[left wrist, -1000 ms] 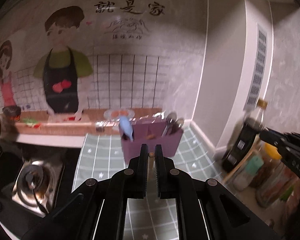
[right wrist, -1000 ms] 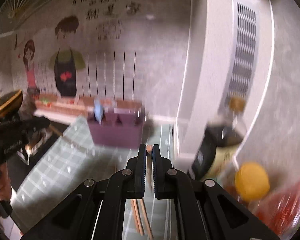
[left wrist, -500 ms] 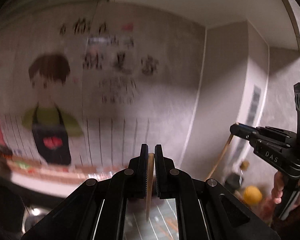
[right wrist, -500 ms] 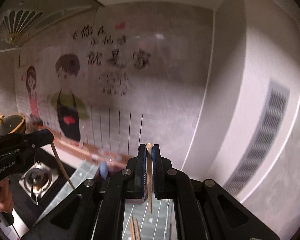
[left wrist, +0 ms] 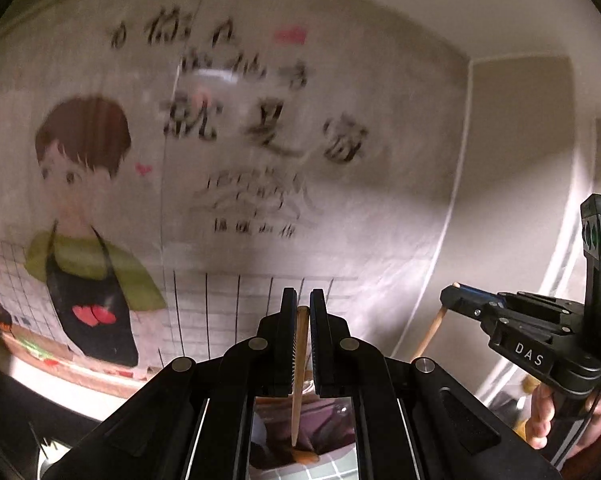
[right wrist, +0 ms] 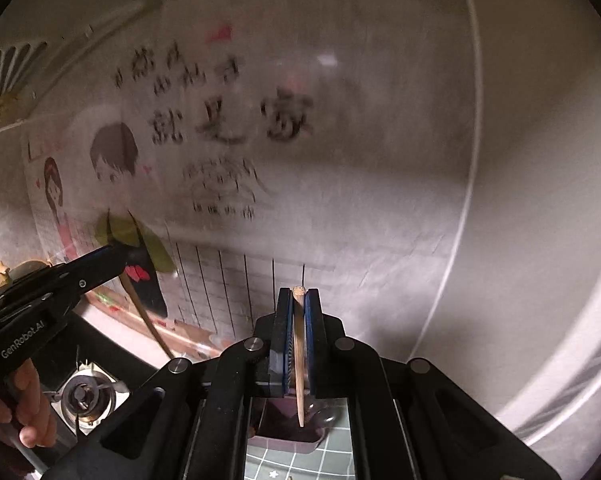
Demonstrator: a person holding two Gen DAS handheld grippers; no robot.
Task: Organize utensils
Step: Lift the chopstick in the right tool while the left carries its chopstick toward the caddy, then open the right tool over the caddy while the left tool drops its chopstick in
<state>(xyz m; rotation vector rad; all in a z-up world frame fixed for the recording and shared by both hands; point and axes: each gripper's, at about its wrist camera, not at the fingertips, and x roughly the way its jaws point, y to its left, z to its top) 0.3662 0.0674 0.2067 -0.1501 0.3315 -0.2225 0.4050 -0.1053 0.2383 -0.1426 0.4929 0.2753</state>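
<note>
Directly below each gripper, a purple holder (right wrist: 288, 434) waits on the desk, and each chopstick hangs tip-down along its gripper's axis: the left gripper (left wrist: 303, 322) clamps one chopstick (left wrist: 298, 376), the right gripper (right wrist: 298, 316) clamps another chopstick (right wrist: 299, 364), both about equally near.

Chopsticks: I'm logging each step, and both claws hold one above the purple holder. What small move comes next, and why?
Probably lower both: each chopstick hangs tip-down in its claw, just above the purple holder, so a short descent should seat them before release.
</note>
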